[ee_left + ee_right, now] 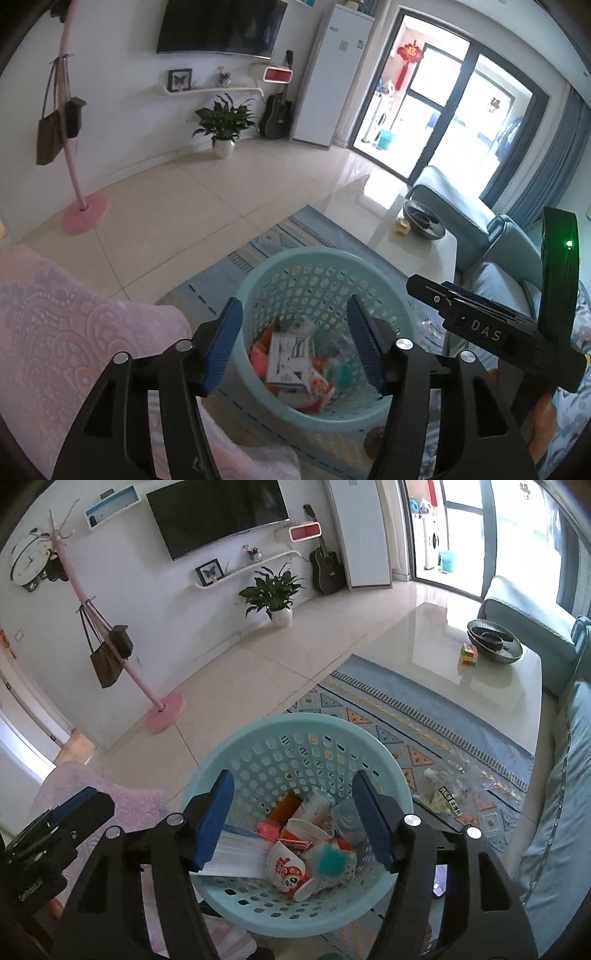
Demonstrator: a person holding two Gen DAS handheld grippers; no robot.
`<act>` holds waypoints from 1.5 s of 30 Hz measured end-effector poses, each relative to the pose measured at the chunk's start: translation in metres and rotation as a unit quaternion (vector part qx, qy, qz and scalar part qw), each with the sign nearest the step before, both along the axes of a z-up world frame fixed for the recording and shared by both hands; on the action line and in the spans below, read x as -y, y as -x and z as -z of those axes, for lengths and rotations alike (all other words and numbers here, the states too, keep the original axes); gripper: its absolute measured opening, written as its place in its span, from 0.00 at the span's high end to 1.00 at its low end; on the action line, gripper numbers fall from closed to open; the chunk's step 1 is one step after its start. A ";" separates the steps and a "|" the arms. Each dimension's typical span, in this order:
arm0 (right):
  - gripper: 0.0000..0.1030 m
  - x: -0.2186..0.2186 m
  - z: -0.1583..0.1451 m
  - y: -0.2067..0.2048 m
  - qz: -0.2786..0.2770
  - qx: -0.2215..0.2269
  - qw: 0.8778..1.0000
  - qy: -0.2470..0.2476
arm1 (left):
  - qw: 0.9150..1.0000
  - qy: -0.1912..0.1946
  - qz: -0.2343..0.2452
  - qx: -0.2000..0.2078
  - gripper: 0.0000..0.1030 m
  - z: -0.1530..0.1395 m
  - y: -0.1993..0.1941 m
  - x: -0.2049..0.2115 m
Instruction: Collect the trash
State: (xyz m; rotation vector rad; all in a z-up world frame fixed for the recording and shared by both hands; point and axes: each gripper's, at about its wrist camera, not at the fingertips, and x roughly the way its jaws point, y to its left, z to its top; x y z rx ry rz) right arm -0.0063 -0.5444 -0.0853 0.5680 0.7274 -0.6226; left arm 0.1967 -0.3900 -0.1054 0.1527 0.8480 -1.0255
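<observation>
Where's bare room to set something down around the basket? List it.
Free: the glossy coffee table short of its dark bowl and small box; the tiled floor between coat stand and rug.
Crowded: the turquoise basket, full of trash; a clear wrapper beside it.

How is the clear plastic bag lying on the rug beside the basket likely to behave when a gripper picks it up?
The clear plastic bag looks crumpled and thin, so it probably sags limply. Its glossy film may slip between the pads. It seems light, so pushing would likely just slide it along the rug.
</observation>
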 end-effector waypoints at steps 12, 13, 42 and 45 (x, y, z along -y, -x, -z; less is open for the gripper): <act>0.32 -0.096 -0.056 0.021 -0.064 0.066 0.991 0.101 | 0.987 0.046 -0.112 0.103 0.12 -0.040 0.040 -0.118; 0.32 -0.107 -0.059 0.024 -0.065 0.072 0.988 0.116 | 0.984 0.045 -0.128 0.118 0.11 -0.041 0.044 -0.127; 0.32 -0.184 -0.052 0.042 -0.068 0.105 0.972 0.197 | 0.935 0.046 -0.268 0.226 0.09 -0.035 0.073 -0.199; 0.32 -0.184 -0.050 0.042 -0.068 0.104 0.973 0.193 | 0.935 0.046 -0.270 0.227 0.09 -0.035 0.073 -0.200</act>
